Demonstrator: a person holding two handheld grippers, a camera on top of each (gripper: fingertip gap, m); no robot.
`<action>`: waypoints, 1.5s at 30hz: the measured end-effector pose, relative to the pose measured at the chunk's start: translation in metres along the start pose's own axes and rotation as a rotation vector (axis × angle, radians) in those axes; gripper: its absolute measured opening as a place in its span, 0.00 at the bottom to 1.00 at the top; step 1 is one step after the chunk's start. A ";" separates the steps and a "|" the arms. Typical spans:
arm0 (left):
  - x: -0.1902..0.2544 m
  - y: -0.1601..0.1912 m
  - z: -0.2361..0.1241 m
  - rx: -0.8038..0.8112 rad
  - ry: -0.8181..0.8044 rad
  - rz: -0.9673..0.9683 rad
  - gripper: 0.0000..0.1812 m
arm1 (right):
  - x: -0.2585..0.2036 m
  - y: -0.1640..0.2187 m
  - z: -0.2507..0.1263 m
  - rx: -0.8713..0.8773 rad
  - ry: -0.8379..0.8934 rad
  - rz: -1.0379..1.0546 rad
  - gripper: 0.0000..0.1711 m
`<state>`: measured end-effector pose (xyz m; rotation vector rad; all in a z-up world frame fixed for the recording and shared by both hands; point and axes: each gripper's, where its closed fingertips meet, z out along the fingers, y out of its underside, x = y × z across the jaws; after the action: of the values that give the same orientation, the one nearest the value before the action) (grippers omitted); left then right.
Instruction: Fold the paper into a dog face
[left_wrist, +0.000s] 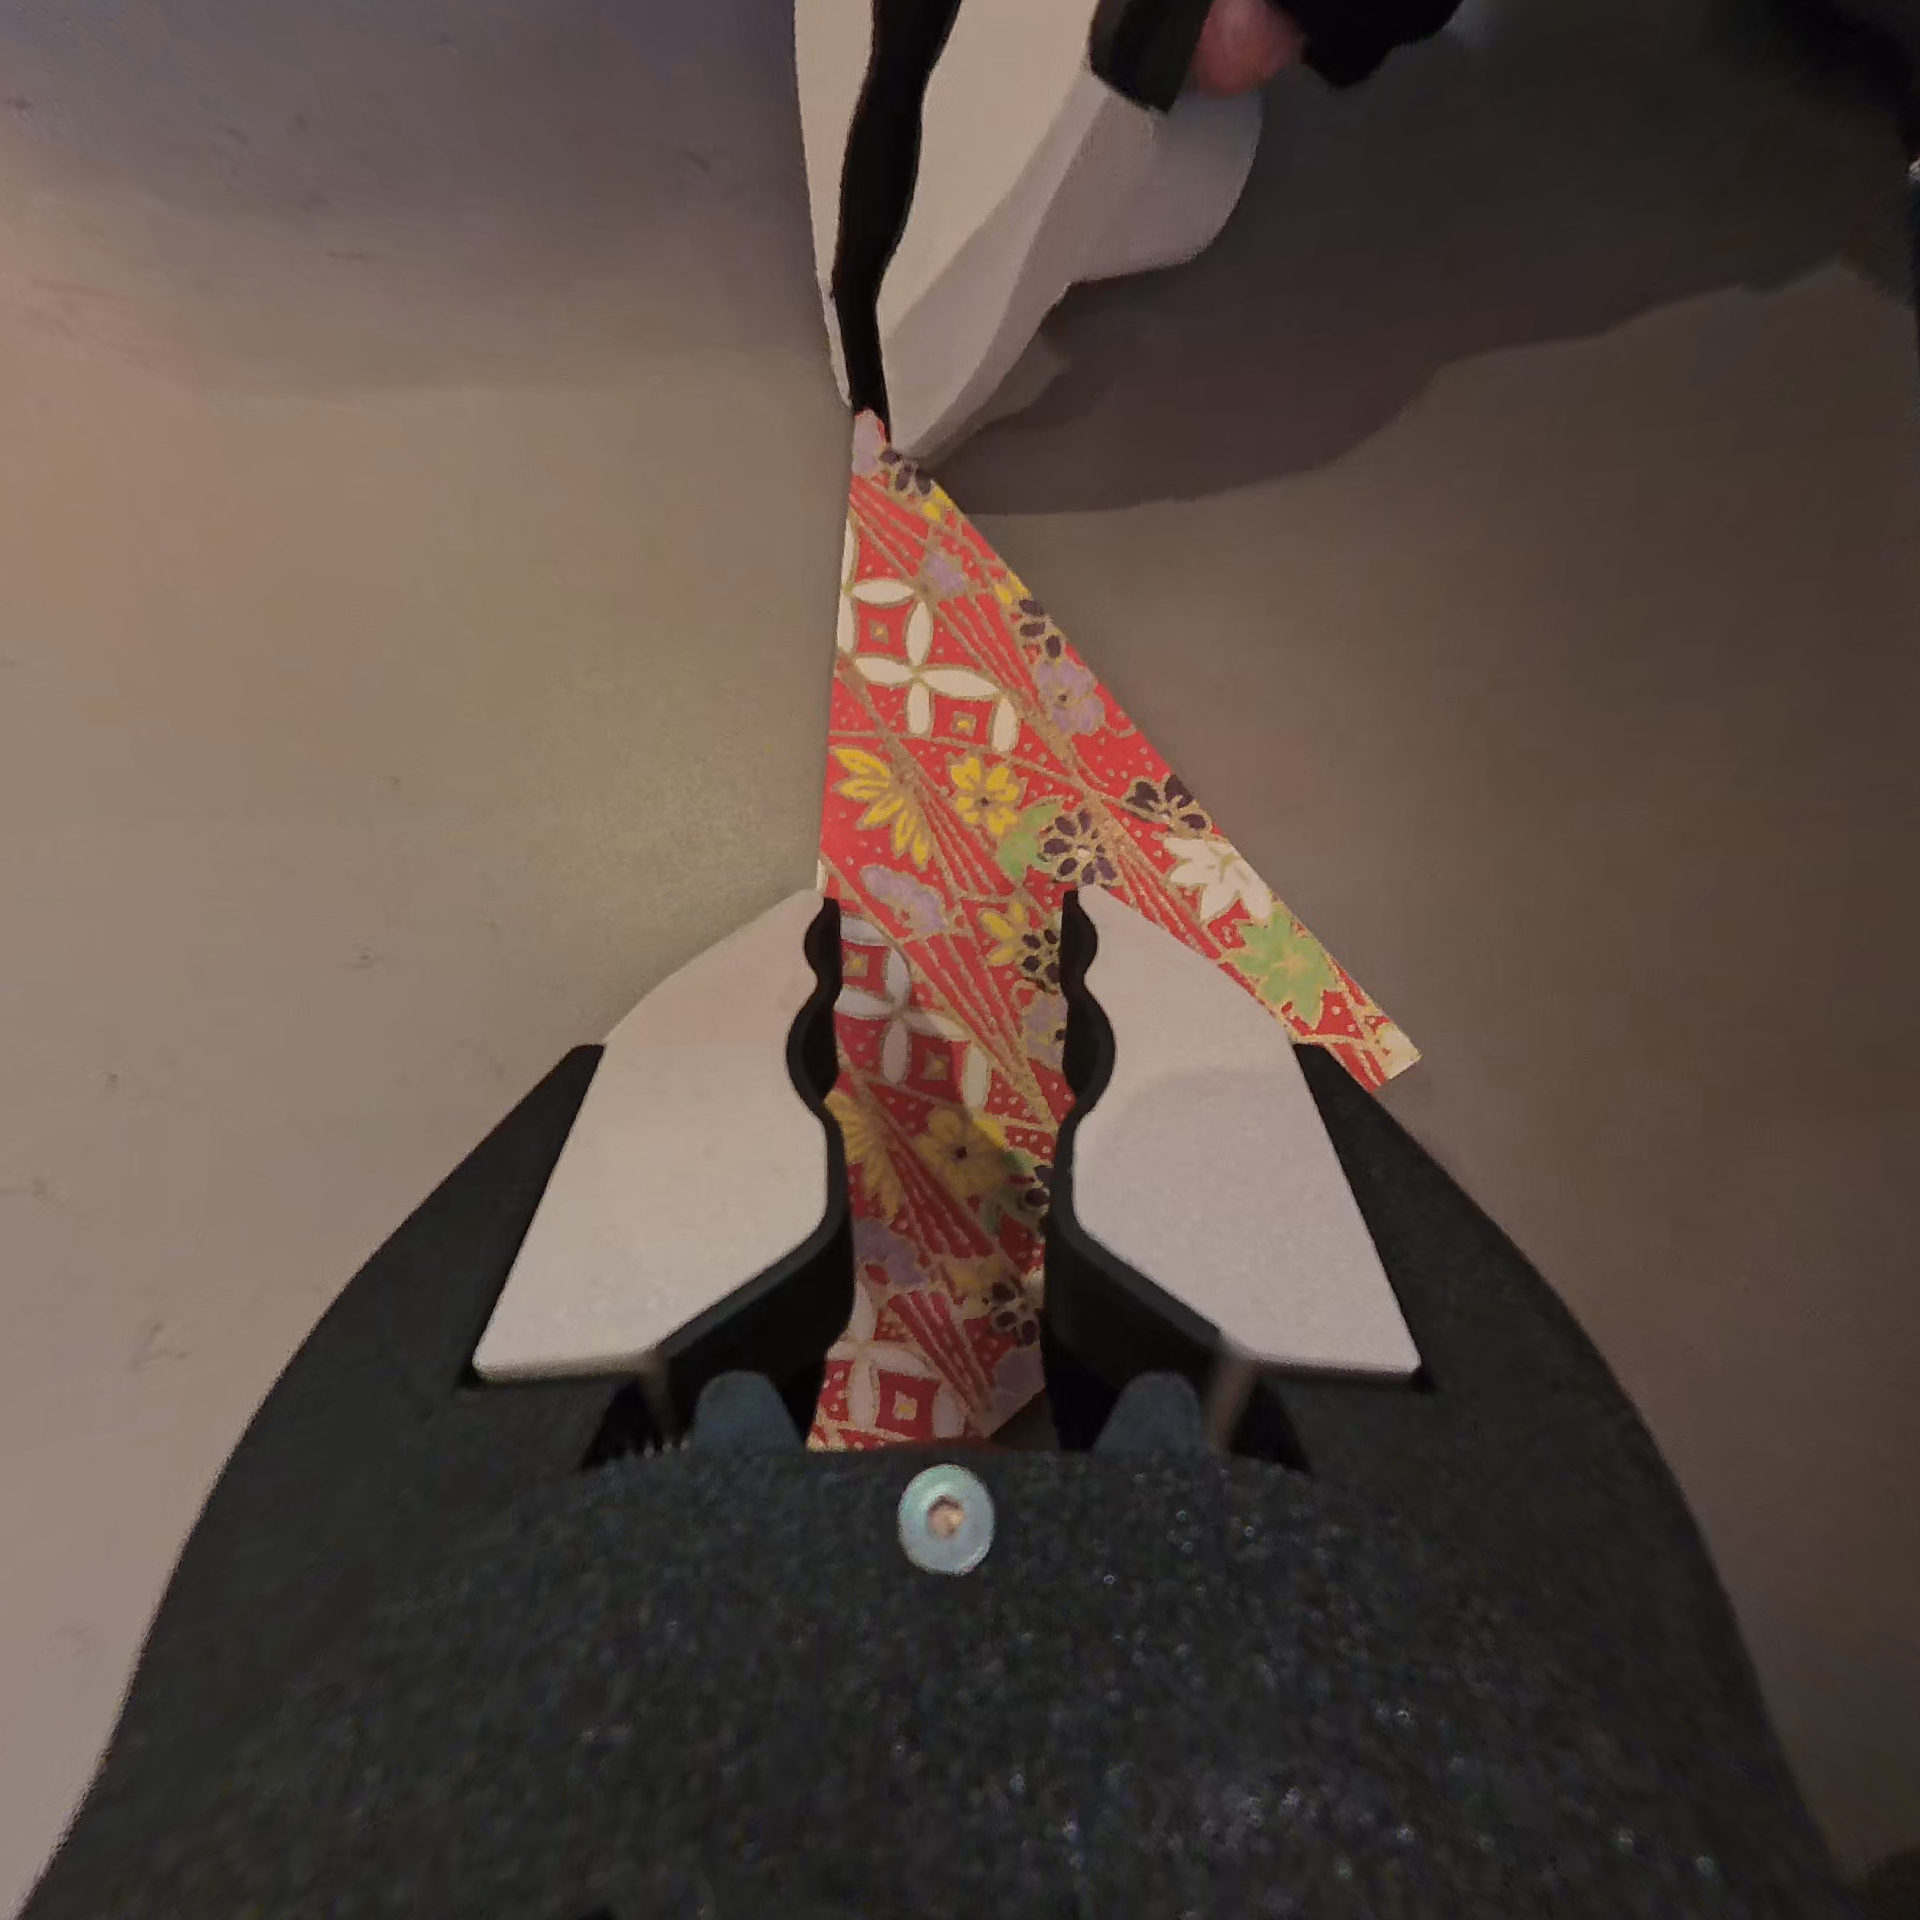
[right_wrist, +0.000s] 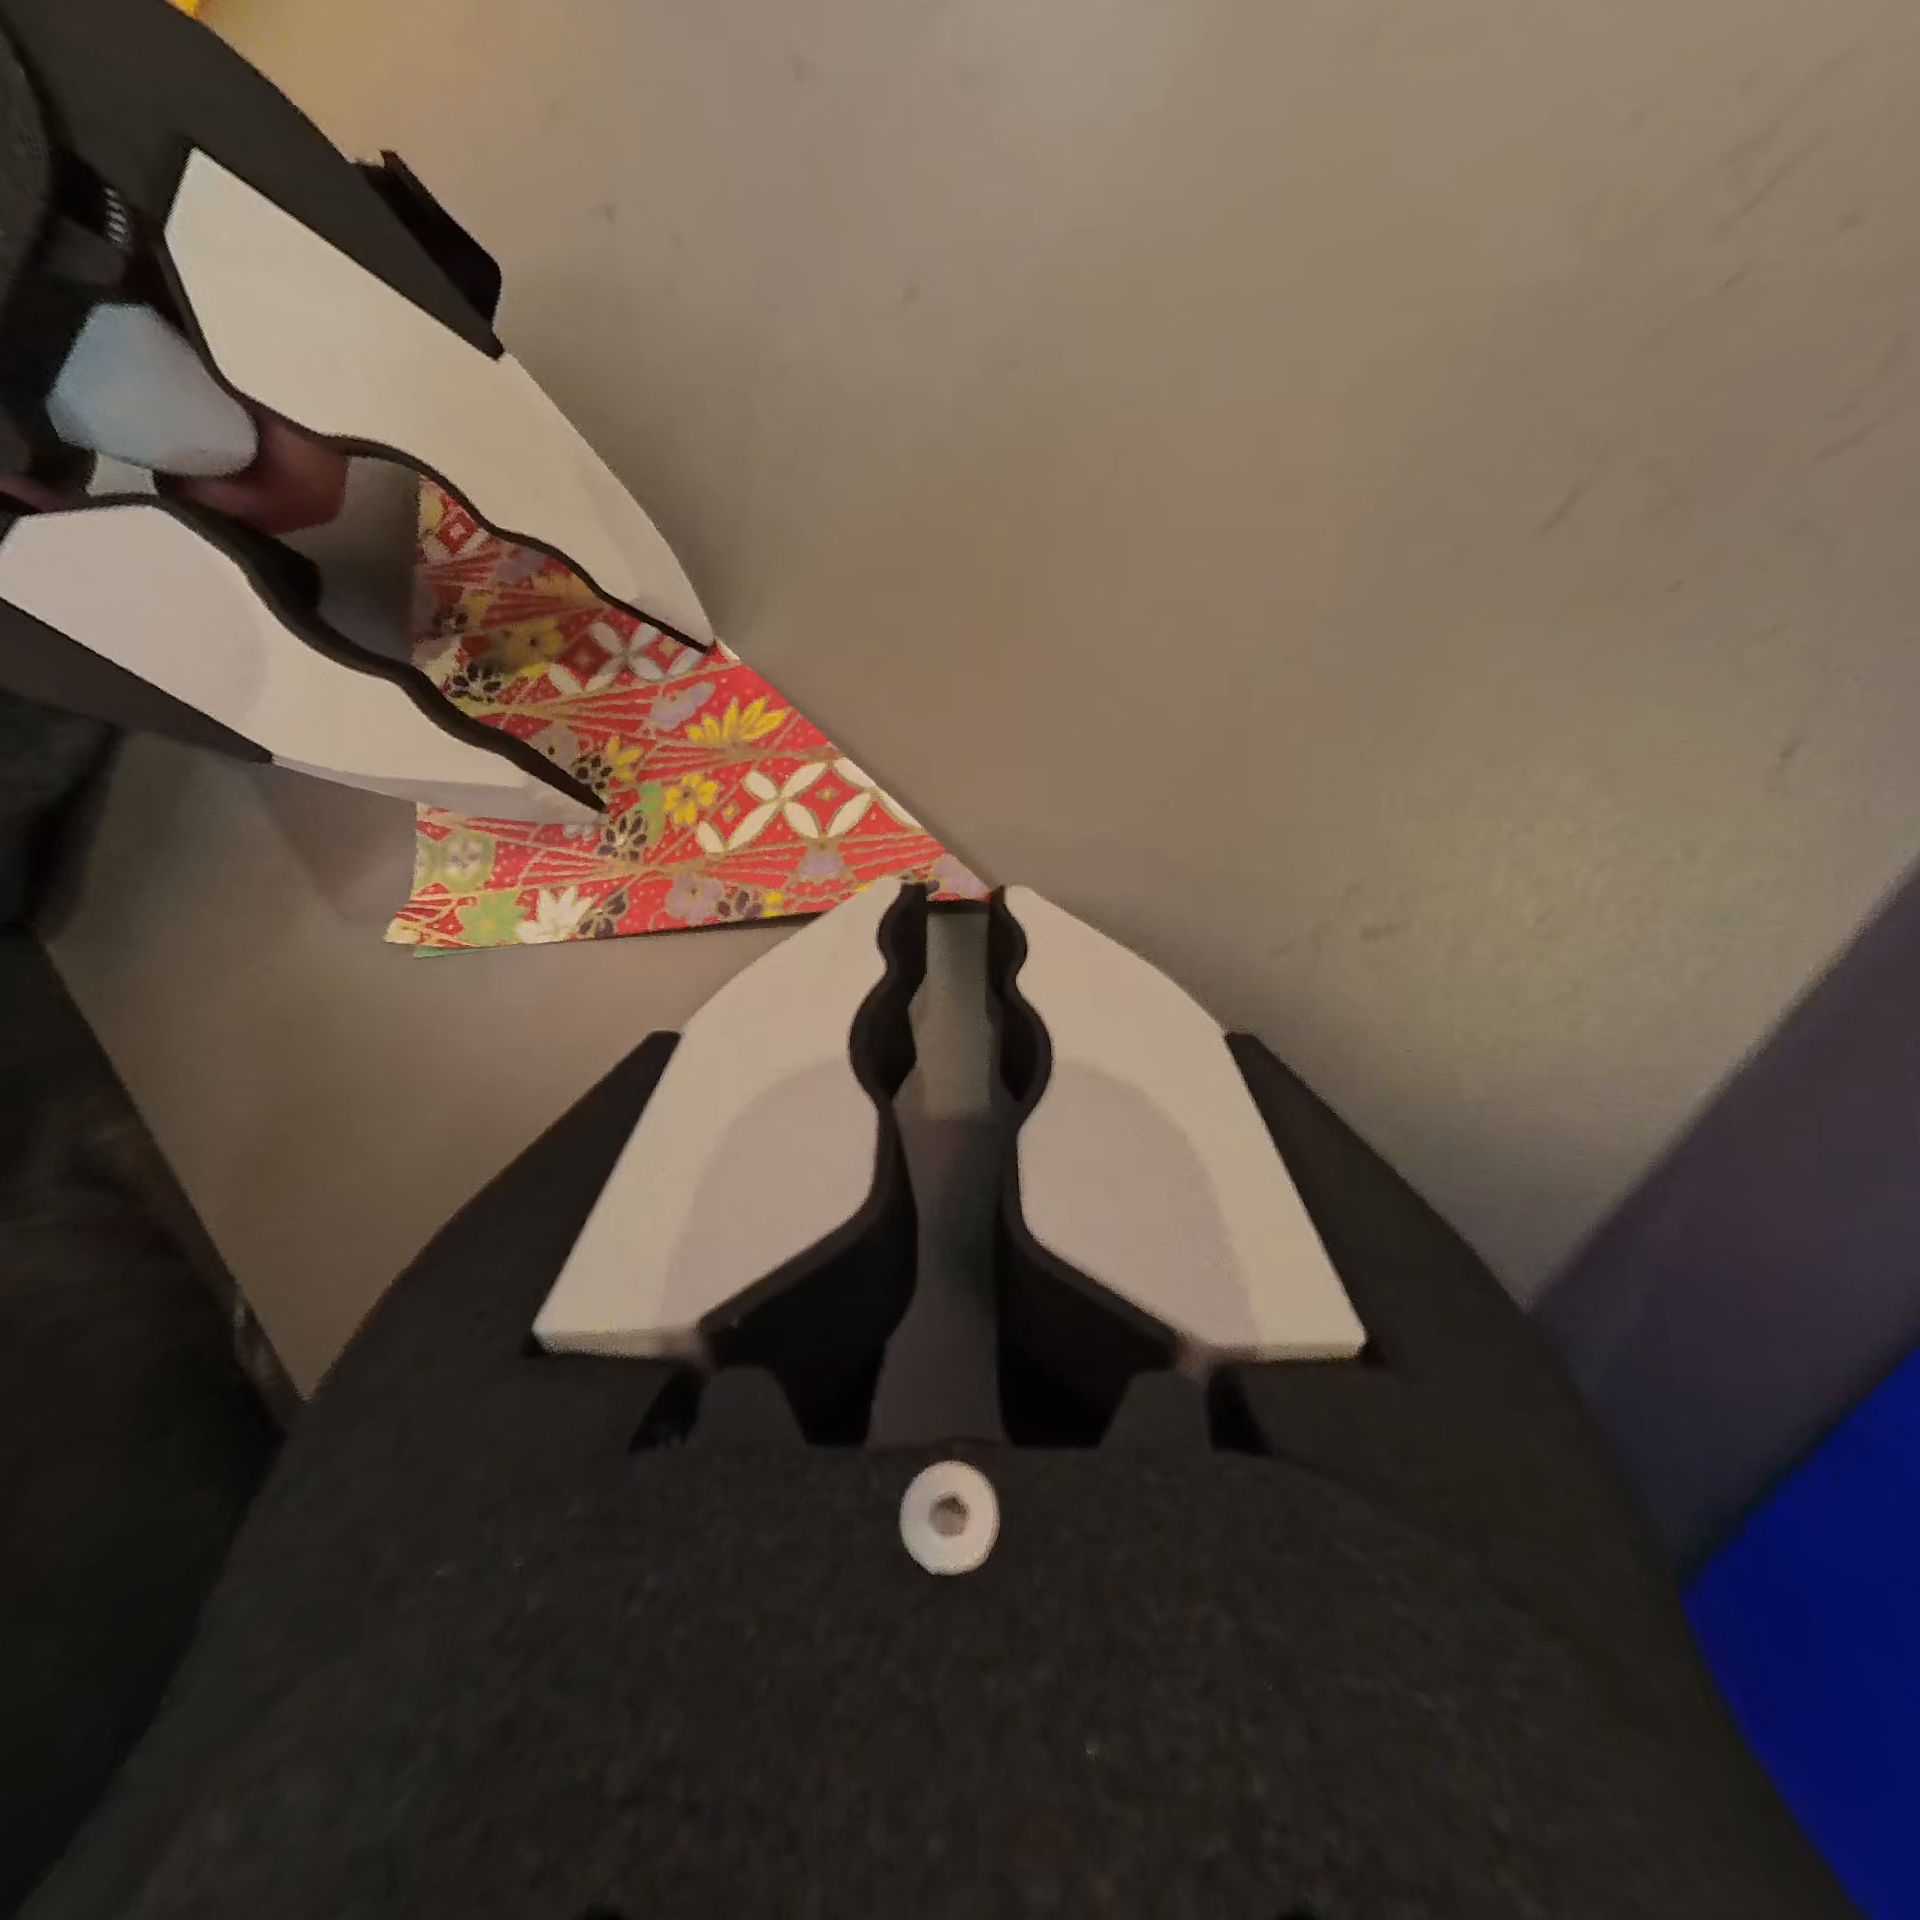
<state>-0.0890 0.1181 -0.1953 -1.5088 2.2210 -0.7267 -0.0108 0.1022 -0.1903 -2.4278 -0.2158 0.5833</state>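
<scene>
One item: paper, a single folded sheet, red with white, yellow, green and purple flower patterns and gold lines.
Paper shape: a long triangle; in the left wrist view its narrow tip points away from the camera, and its wide end has a corner jutting out to the right.
Paper position: lying on the table; in the right wrist view it lies flat, with a lighter second layer peeking out at its near left corner.
Left gripper: white fingers with dark wavy inner edges, set apart with a clear gap between them; the paper's wide end shows in the gap. From the right wrist view its fingertips come down onto the paper's surface, one at the far edge, one nearer the middle; the fingers do not pinch the sheet.
Right gripper: fingers parted by a narrow gap with only table seen between them; its tips are just beside the paper's narrow point. In the left wrist view the tips meet the paper's far tip; whether they touch cannot be told.
Table: plain beige-grey surface, faintly scuffed.
Surroundings: a blue patch at the right wrist view's lower right, beyond the table edge.
</scene>
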 end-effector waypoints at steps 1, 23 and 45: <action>0.000 0.000 0.000 -0.001 0.000 0.001 0.22 | 0.000 0.000 0.000 0.007 -0.007 0.013 0.05; -0.030 -0.011 0.001 0.045 -0.110 -0.194 0.21 | -0.034 -0.026 -0.015 0.118 0.111 -0.415 0.00; -0.044 0.012 -0.016 -0.026 -0.183 -0.123 0.22 | -0.043 0.000 0.009 -0.070 0.140 -0.658 0.00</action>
<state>-0.0915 0.1659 -0.1891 -1.6651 2.0259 -0.5715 -0.0532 0.0945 -0.1819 -2.2584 -0.9380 0.1079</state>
